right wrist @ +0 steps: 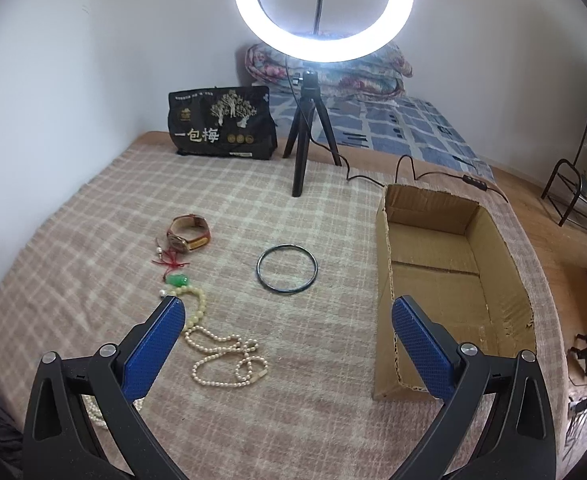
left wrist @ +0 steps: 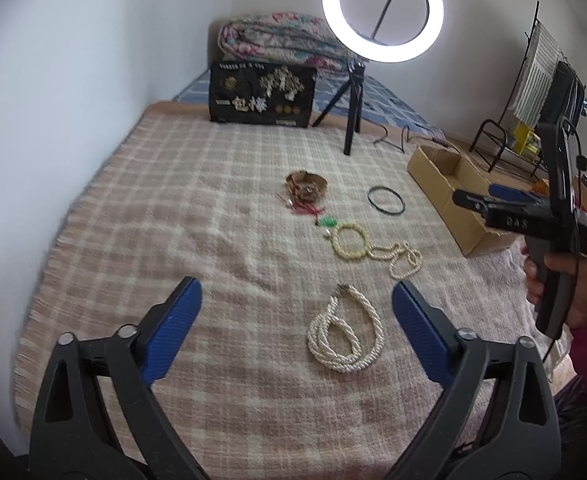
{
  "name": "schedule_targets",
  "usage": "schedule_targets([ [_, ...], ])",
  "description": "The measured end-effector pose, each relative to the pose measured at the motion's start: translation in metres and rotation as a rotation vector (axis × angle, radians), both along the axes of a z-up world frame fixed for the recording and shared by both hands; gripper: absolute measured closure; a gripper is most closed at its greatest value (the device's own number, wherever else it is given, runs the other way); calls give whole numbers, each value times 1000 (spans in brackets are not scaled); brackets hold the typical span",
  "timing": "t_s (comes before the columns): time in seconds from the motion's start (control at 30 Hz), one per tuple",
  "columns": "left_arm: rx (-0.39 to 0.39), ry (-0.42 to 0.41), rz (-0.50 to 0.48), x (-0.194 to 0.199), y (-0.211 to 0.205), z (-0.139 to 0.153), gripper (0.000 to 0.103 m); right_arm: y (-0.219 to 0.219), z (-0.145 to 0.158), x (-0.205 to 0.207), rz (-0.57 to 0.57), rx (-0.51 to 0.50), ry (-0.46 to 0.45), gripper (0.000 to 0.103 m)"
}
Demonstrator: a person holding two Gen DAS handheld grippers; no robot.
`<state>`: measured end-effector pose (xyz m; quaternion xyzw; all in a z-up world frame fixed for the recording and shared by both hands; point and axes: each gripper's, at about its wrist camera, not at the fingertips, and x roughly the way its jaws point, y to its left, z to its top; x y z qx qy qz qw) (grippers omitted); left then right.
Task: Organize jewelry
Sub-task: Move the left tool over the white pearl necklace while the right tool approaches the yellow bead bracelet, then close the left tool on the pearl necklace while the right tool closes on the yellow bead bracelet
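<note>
picking up the coiled rope necklace cleanly

the left gripper (left wrist: 296, 312) hangs over the checked pink-and-cream blanket on the bed (left wrist: 197, 184) with its jaws wide apart and nothing between the pads. the coiled white twisted-bead rope necklace (left wrist: 345, 330) lies just ahead, nearer the right blue pad than the left, so the likely step is to take this piece first. to do it well, shift the gripper a little right so the coil sits centred, come down until the pads reach the blanket, and close across the thickest bundle of strands, not one loop, since a single strand would let the rest trail and snag. the right gripper (right wrist: 287, 326) also stands with jaws apart and empty, near the open brown cardboard box (right wrist: 505, 264) at the right, which looks like the place for the jewelry. farther off lie the thin cream pearl strand (right wrist: 225, 354), the yellowish bead bracelet (left wrist: 347, 240), the dark thin bangle (right wrist: 287, 268) and the brown-strapped wristwatch (right wrist: 189, 232), all apart from the box.
</note>
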<state>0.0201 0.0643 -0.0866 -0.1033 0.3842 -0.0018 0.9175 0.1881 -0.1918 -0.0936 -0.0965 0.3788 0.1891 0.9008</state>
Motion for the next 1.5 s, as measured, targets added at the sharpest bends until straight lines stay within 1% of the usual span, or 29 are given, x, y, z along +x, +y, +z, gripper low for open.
schedule_targets([
  [0.1, -24, 38, -13, 1, -6, -13, 10, 3, -1, 6, 7, 12, 16, 0],
  [0.17, -25, 58, -21, 1, -12, -21, 10, 6, -3, 8, 22, 13, 20, 0],
  [0.27, -50, 103, -23, 4, -19, -36, 10, 17, -11, 14, 56, 8, 46, 1],
  [0.4, -83, 165, -22, 8, -25, -54, 10, 33, -27, 25, 111, -1, 106, 3],
  [0.5, -82, 183, -15, 11, -27, -61, 15, 44, -41, 35, 142, -1, 158, 4],
  [0.57, -91, 198, -3, 15, -27, -67, 16, 51, -50, 42, 157, -4, 192, 11],
  [0.63, -94, 215, 10, 20, -25, -73, 21, 57, -59, 46, 174, -5, 219, 11],
  [0.73, -107, 241, 19, 24, -25, -82, 24, 65, -69, 50, 194, -15, 248, 14],
  [0.77, -116, 249, 22, 25, -25, -85, 24, 69, -73, 52, 206, -19, 263, 23],
  [0.8, -120, 256, 23, 26, -25, -87, 25, 71, -77, 54, 214, -24, 279, 27],
  [0.9, -127, 268, 21, 28, -27, -90, 31, 75, -84, 57, 224, -26, 297, 30],
  [1.0, -130, 277, 24, 30, -29, -94, 33, 78, -88, 60, 232, -14, 324, 38],
  [1.07, -135, 284, 28, 31, -29, -97, 35, 80, -91, 60, 234, -20, 330, 38],
  [1.13, -133, 295, 31, 33, -31, -101, 40, 82, -93, 60, 234, -31, 326, 38],
  [1.23, -136, 303, 37, 34, -30, -104, 43, 81, -94, 62, 229, -33, 325, 39],
  [1.4, -133, 315, 51, 37, -28, -109, 44, 82, -98, 65, 228, -46, 328, 43],
  [1.5, -117, 324, 49, 40, -30, -112, 50, 84, -101, 67, 233, -57, 333, 46],
])
